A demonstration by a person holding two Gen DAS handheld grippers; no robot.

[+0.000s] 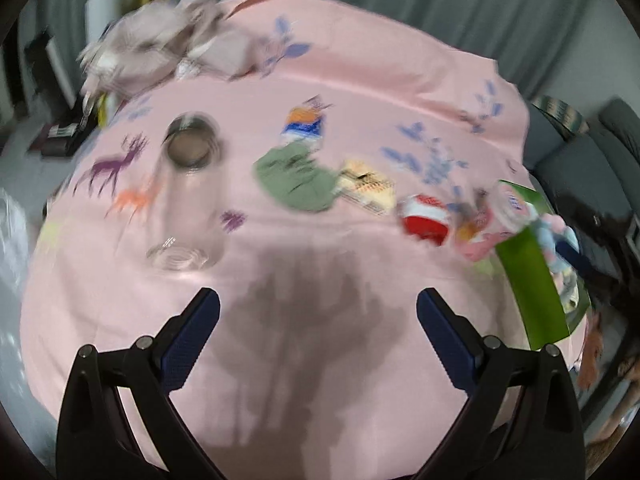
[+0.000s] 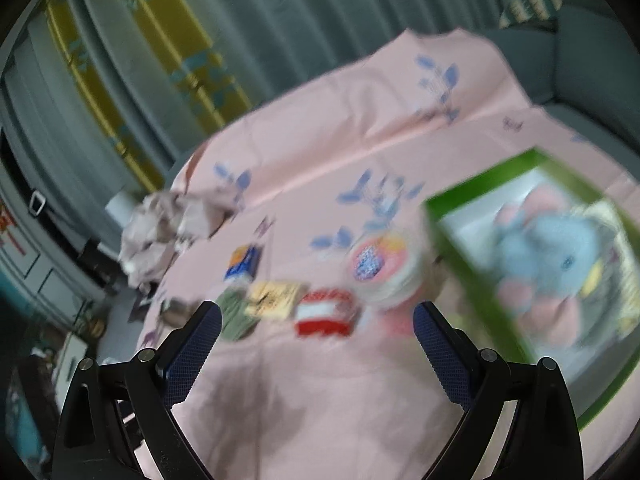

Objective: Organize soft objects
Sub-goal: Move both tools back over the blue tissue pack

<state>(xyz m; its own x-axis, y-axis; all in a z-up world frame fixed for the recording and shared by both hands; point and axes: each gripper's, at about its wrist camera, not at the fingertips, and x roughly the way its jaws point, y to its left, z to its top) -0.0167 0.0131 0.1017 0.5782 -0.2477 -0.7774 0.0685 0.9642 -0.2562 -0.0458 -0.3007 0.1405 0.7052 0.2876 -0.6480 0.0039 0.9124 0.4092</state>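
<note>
Socks [image 2: 324,316] lie in a row mid-table beside the box [image 2: 472,280] (plush already inside), both your left gripper [image 1: 318,312] and right gripper [image 2: 317,326] spread empty, so reach next

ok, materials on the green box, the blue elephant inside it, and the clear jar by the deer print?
Green box: looks like glossy card or thin plastic, with flat stiff walls and a white inside; blur leaves it open.
Blue elephant: plush fabric, with a fuzzy matte surface and pink ears.
Clear jar: transparent, the pink cloth shows through; glass or clear plastic, metal-looking rim.
</note>
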